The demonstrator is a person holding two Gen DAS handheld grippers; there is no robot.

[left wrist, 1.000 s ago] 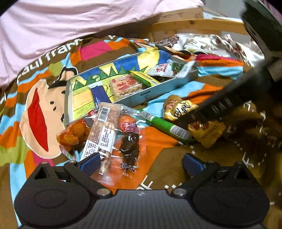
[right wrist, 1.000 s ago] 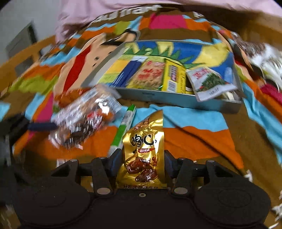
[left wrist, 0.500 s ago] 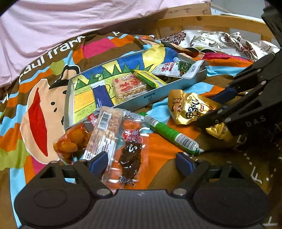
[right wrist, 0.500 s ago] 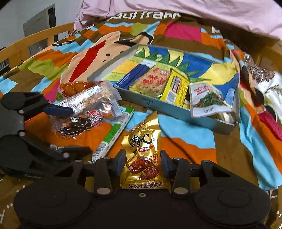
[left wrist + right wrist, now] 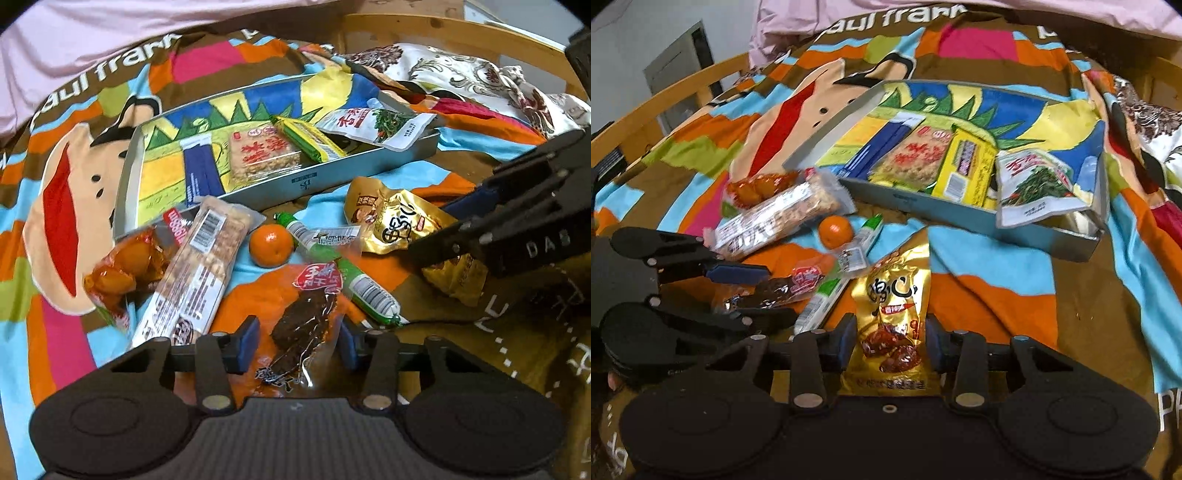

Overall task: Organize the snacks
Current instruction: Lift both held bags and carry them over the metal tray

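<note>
The left hand-held gripper (image 5: 297, 345) pulled the dark-meat packet (image 5: 303, 325) aside, uncovering a tangerine (image 5: 270, 244).

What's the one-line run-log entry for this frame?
left gripper: around dark jerky pack, grip unclear | right gripper: shut on gold pack | tray: four snacks in | loose: orange, green stick

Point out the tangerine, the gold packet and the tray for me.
tangerine (image 5: 270, 245): left wrist view, middle of its peel.
gold packet (image 5: 892, 295): right wrist view, printed front, between the right gripper's fingers.
tray (image 5: 964, 218): right wrist view, near grey wall.
</note>
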